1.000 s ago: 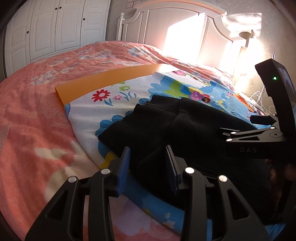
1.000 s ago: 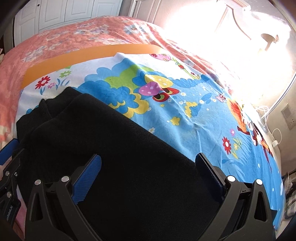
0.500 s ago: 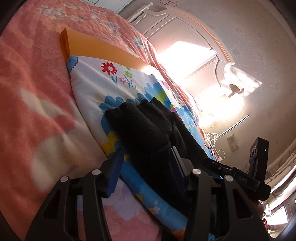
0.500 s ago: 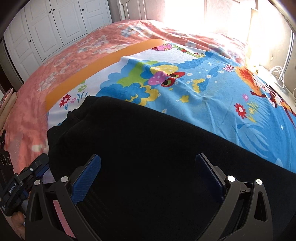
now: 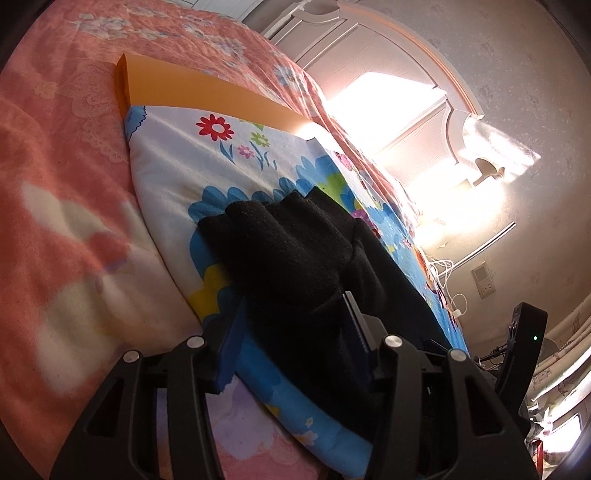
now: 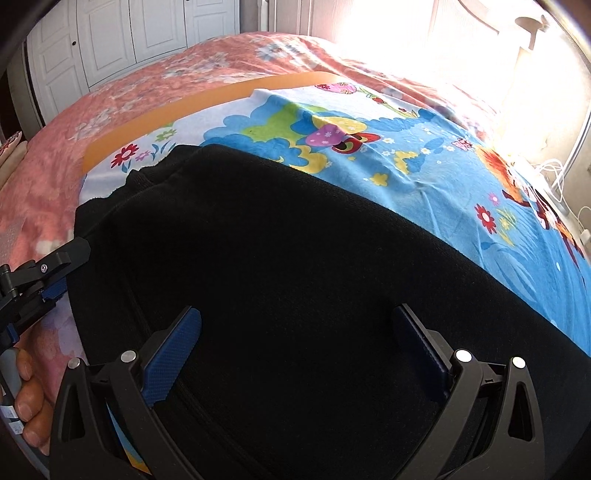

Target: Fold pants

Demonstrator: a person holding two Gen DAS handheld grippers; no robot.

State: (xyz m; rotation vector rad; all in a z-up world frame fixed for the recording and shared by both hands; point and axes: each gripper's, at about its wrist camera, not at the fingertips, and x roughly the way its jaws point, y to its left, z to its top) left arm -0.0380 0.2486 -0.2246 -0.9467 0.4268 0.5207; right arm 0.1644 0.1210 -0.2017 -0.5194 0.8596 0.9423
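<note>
Black pants lie bunched on a cartoon-print blanket on the bed. My left gripper is open, its blue pads either side of the pants' near edge, low at the blanket's rim. In the right wrist view the pants fill the lower frame. My right gripper is wide open just above the cloth, holding nothing. The left gripper's fingers show at that view's left edge, beside the pants' side.
A pink floral bedspread covers the bed. An orange board lies under the blanket's far edge. A white headboard and bright sunlight are behind. White wardrobe doors stand at the far left. Cables hang at right.
My left gripper has dropped lower and tilted toward the pants' near edge. My right gripper stays open over the pants, its view shifted slightly.
</note>
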